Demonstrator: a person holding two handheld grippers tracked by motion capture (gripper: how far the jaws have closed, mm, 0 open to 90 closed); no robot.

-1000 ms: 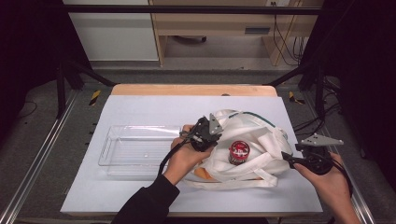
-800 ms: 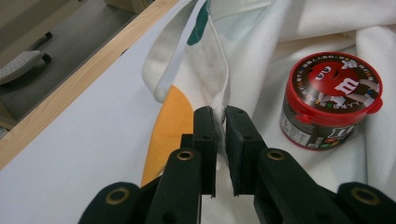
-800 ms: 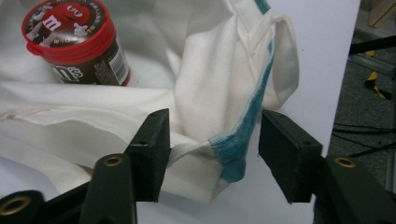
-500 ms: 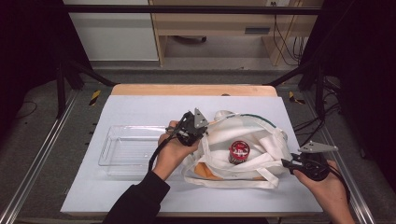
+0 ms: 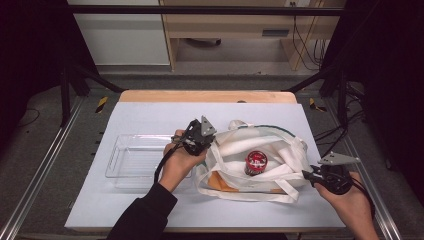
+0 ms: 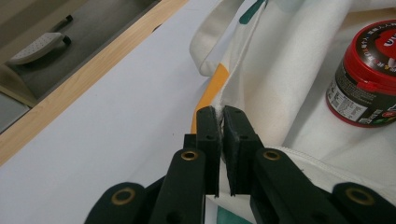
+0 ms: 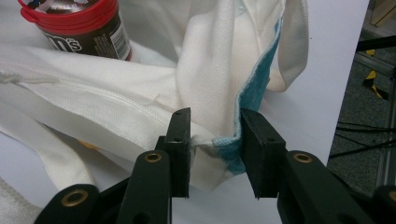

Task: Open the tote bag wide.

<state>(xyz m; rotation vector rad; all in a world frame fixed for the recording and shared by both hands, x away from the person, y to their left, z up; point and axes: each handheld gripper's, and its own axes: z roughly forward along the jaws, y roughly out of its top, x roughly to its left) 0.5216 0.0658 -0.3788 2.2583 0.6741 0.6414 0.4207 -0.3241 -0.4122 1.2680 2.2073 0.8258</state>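
Lying crumpled on the right half of the desk (image 5: 150, 200), toward its near edge, is a white cloth bag (image 5: 280, 150) with orange and teal patches, its mouth spread open and its straps looped out toward the near edge. A dark jar with a red lid (image 5: 256, 162) stands upright on the cloth inside the opening. The left gripper (image 5: 200, 137), held in the person's left hand (image 5: 177, 165), sits at the bag's left rim, about the middle of the desk; in the left gripper view its jaws are clamped nearly together on a thin fold of the white cloth (image 6: 280, 70), right at the seam where an orange patch (image 6: 210, 91) shows, with the jar (image 6: 366, 74) just beyond on the right. The right gripper (image 5: 320, 176), held in the person's right hand (image 5: 350, 205), is at the bag's right end, close to the desk's right edge. In the right gripper view its jaws have just been closing and stand partly apart, with the teal-edged hem (image 7: 231, 144) of the bag bunched between them; one pad touches the cloth, while the other seems only just beside it, so the grip is not yet firm. A clear plastic tray (image 5: 117, 170) lies on the left half of the desk, just beside the left hand.
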